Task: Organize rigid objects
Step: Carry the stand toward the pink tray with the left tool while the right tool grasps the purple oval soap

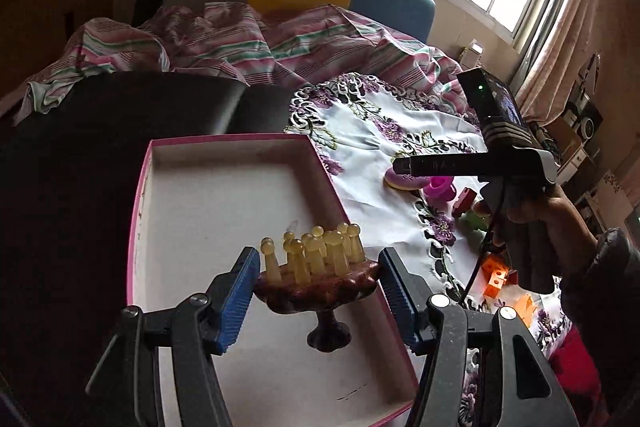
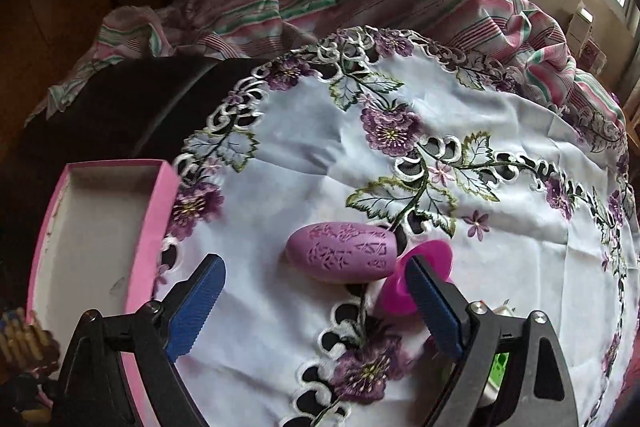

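A brown pedestal stand with several yellowish pegs [image 1: 316, 275] sits inside the pink box [image 1: 240, 143], near its right wall. My left gripper [image 1: 316, 287] is open, its blue pads either side of the stand, a small gap on each side. My right gripper [image 2: 316, 299] is open above the embroidered cloth, just before a purple carved oval [image 2: 342, 257] that lies flat. A magenta spool [image 2: 404, 291] lies by the right finger. The pink box [image 2: 152, 227] stands to the left. The right gripper's body [image 1: 516, 163] shows in the left wrist view.
White cloth with purple flowers [image 2: 480, 267] covers the table. Orange blocks [image 1: 498, 275], a red block [image 1: 464, 201] and a green piece [image 1: 474, 221] lie on it at the right. A striped sheet [image 1: 240, 39] and a dark cushion [image 1: 120, 115] lie behind.
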A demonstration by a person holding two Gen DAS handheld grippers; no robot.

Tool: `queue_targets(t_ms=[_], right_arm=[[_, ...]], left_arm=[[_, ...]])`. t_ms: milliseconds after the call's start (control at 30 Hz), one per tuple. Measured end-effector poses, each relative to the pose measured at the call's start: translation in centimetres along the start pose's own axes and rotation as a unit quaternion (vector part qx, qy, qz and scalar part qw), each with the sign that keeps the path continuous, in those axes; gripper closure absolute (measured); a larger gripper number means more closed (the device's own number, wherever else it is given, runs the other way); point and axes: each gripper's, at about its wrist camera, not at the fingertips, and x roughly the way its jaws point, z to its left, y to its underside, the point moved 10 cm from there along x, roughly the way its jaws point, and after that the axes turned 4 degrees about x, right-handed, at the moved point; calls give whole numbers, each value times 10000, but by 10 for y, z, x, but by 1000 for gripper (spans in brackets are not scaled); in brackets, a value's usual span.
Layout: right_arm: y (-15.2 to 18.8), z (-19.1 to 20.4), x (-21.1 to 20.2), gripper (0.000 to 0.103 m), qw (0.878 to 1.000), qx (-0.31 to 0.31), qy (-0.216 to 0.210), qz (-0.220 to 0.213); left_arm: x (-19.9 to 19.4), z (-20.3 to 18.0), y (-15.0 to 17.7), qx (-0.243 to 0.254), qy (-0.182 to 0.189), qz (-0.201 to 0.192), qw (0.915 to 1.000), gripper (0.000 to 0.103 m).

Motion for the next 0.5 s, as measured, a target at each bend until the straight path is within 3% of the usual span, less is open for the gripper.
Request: queue_targets(t_ms=[233, 300, 333, 400, 433, 467, 500], right_arm=[[5, -19, 39, 9, 9980, 293, 68, 561], [6, -16, 40, 14, 9982, 208, 59, 565], [6, -13, 39, 28, 9983, 156, 73, 551], [5, -12, 33, 36, 9987, 77, 141, 477], [5, -11, 29, 61, 9989, 62, 140, 438], [5, -11, 23, 97, 9991, 56, 185, 366], [5, -13, 17, 96, 9993, 99, 223, 296]], left_arm=[[1, 20, 8, -257, -55, 80, 9996, 41], [1, 21, 9, -278, -65, 74, 9996, 41], [1, 21, 9, -283, -68, 81, 9995, 41], [0, 22, 9, -304, -63, 75, 9995, 41], [0, 22, 10, -295, -76, 65, 9995, 41], [0, 21, 10, -280, -94, 67, 9995, 41], [0, 22, 11, -275, -109, 67, 9995, 41]])
